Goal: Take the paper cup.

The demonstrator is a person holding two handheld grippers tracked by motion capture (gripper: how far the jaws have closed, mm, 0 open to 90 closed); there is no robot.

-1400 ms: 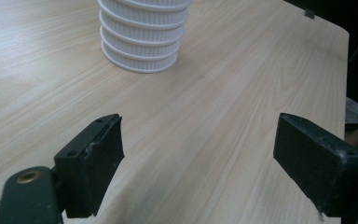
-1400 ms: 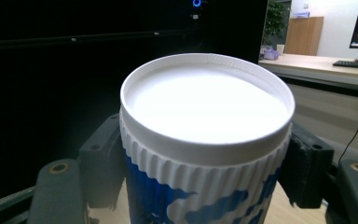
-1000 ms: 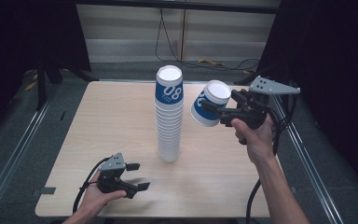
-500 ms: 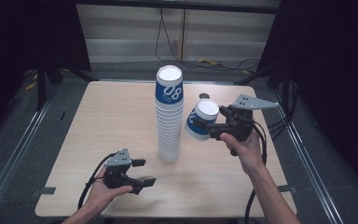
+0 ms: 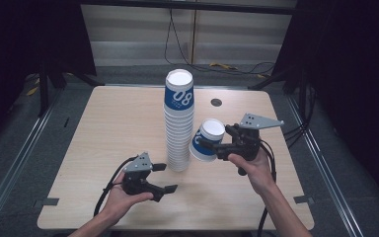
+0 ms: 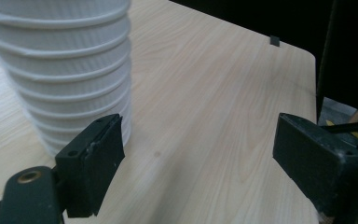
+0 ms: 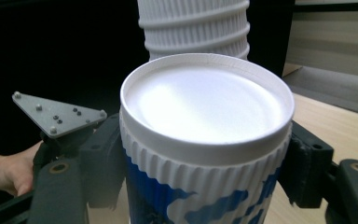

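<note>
Since the earlier frames the right gripper [image 5: 208,146] has come down from beside the top of the cup stack [image 5: 178,123] to just beside its lower half, carrying the single cup [image 5: 206,140]. The left gripper [image 5: 164,177] has slid along the desk [image 5: 103,123] toward the foot of the stack.

Right fingers [image 7: 105,161]: closed on the single cup, one pad on each side of the ribbed band below its closed end. The cup hangs tilted, above the desk, near the stack but apart from it as far as I can tell.

Left fingers [image 6: 95,165]: spread wide, nothing between them, one close by the lowest cups.

Handling (judgement): paper cup, very light, thin wall, dents under a hard squeeze. The ribbed band gives friction; hold there, lightly. The stack is tall and tips easily; steady it low.

Appearance: white cup, blue print with white shapes, closed end toward the camera. The stack's top cup is blue with "08".
</note>
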